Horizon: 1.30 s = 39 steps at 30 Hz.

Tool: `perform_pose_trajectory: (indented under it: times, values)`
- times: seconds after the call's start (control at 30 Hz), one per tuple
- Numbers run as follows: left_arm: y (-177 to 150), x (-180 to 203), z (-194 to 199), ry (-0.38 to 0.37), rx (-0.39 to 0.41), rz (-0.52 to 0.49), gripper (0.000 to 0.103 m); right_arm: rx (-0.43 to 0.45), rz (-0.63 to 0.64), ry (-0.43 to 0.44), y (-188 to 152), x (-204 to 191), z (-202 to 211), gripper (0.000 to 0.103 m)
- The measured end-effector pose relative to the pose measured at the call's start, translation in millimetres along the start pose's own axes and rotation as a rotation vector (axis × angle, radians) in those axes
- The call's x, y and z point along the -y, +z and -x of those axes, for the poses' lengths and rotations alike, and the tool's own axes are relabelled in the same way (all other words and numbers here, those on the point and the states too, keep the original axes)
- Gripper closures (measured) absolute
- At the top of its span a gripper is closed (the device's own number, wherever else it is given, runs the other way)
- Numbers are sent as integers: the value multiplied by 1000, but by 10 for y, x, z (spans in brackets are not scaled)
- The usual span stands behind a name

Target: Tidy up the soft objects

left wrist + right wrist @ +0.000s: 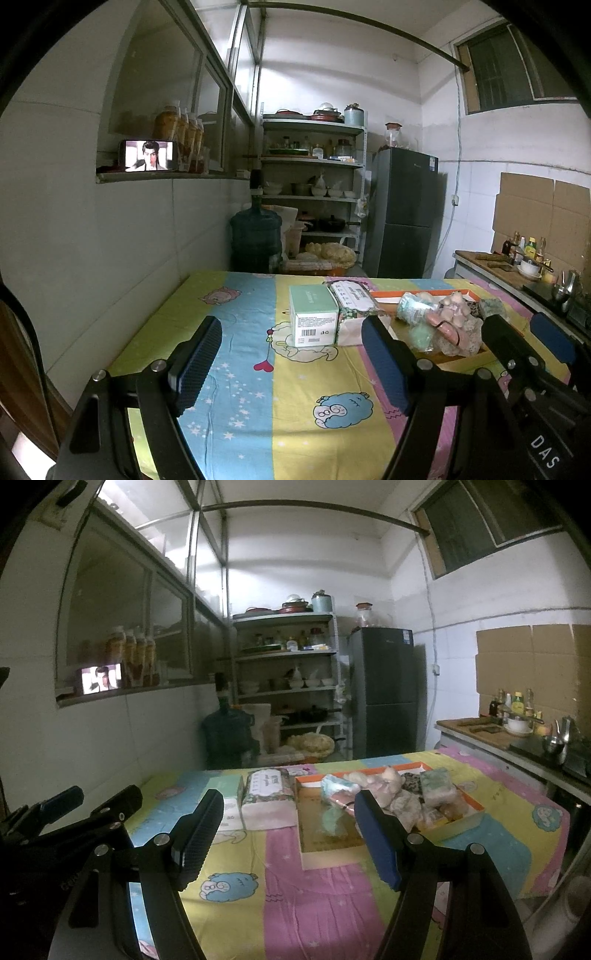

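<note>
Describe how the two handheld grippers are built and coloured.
Both are black metal linkages joined by round silver pins. The left gripper and the right gripper each carry two long rectangular fingers faced with dark blue ribbed pads. White letters "DAS" mark the right gripper's body in the left wrist view. No hands, sleeves or cables show.

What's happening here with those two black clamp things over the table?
A person holds two grippers over a table with a cartoon cloth. Both the left gripper and the right gripper are open and empty. Ahead lies a tray piled with soft items, beside a green box and a floral box. Nothing is picked up yet.
</note>
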<state>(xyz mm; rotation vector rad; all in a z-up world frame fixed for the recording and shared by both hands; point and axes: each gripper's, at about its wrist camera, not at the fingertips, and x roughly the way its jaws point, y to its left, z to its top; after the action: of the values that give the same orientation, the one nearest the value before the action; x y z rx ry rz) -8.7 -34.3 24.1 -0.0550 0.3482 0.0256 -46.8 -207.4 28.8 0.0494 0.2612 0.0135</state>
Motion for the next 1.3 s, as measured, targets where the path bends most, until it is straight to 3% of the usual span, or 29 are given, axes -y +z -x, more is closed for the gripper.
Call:
perform_pose_trajectory:
  times: [1.3]
  values:
    - [23,-17,8,1,-1,-2,25,3,3,0,1,-10,-5,28]
